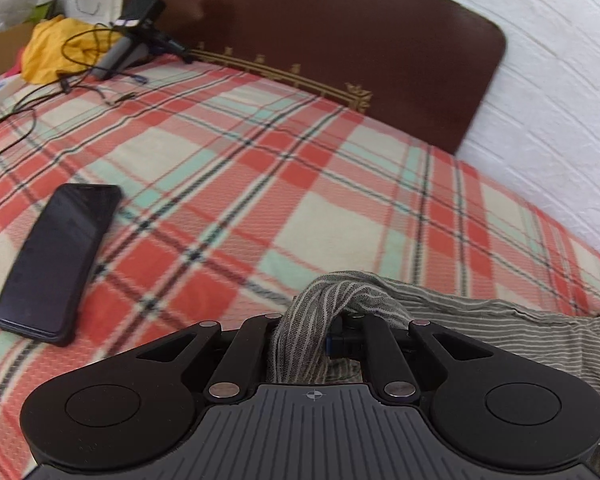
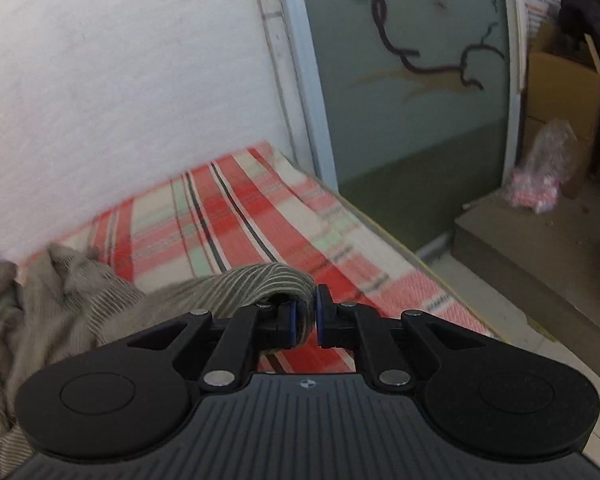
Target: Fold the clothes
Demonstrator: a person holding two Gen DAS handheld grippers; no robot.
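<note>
A: Striped grey garment (image 1: 480, 320), spread over the plaid blanket (image 1: 228, 168) to the right of the left gripper (image 1: 312, 340) — held there?

B: Pinched, yes. Closed tight on a bunched fold that loops up over the fingertips and drops down between the two fingers. Rest of the cloth trailing away rightward, flat and creased.

A: And at the right gripper (image 2: 303, 320)?

B: Same striped grey garment (image 2: 260, 280), rolled edge caught between the blue pads (image 2: 287, 322). Narrow gap only, cloth filling it, clamped from both sides. Bulk of the fabric heaped to the left of those fingers, crumpled against the white wall (image 2: 120, 80).

A: Anything else near the left fingers?

B: Black phone (image 1: 56, 260) lying flat on the blanket, well to the left, apart from the cloth. Farther ahead, brown headboard (image 1: 320, 48), with tangled black cables (image 1: 80, 60) and a yellow cloth (image 1: 52, 48) off to the far left.

A: Ahead of the right fingers?

B: Blanket edge, then a frosted glass door (image 2: 412, 80) beyond; cardboard box (image 2: 560, 80) further right
</note>
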